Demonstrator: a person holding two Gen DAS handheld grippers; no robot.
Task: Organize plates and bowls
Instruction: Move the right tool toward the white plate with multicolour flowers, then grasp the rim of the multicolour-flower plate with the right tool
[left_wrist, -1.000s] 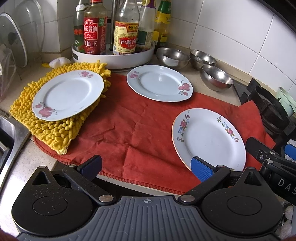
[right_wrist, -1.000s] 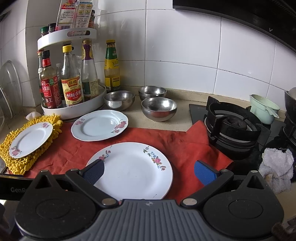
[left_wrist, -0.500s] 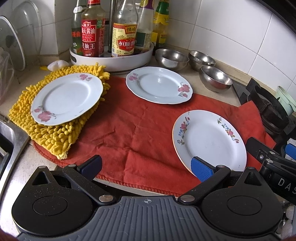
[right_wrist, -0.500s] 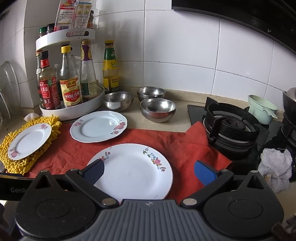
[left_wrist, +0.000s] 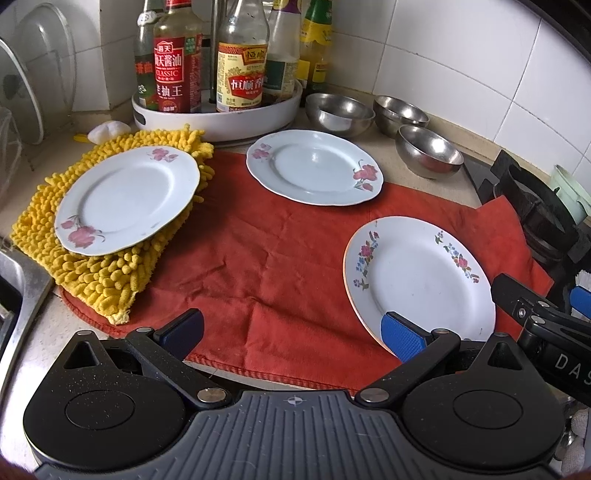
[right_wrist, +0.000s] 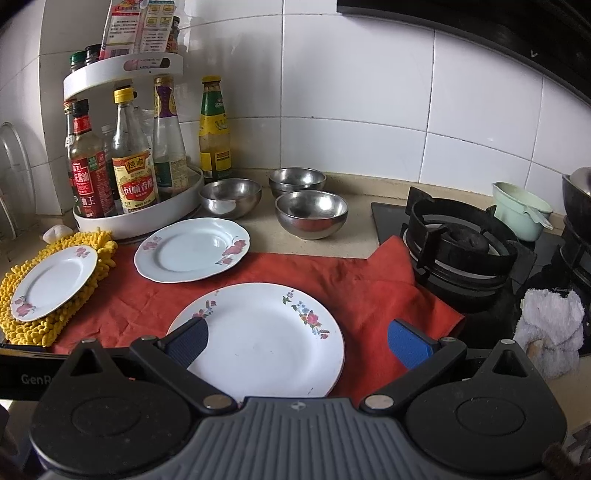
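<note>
White tiles back a tabletop (right_wrist: 354, 236) where 3 plates (right_wrist: 258, 339) lie apart on a red cloth (left_wrist: 266, 266) and 3 bowls (right_wrist: 312, 214) wait behind. Both claws, left claw (left_wrist: 291, 332) and right claw (right_wrist: 297, 339), are held apart, empty; a flat plate could be chipped or dragged with the cloth if its rim is pinched shallowly.

Beige countertop (right_wrist: 354, 236), red cloth (right_wrist: 332, 280), three steel bowls (right_wrist: 312, 214), bottle rack (right_wrist: 147, 221)

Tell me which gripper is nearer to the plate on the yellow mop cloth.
Left. The left gripper hovers open over the red cloth's near edge, just right of that plate. The right gripper hangs open over the big flowered plate, farther right.
</note>
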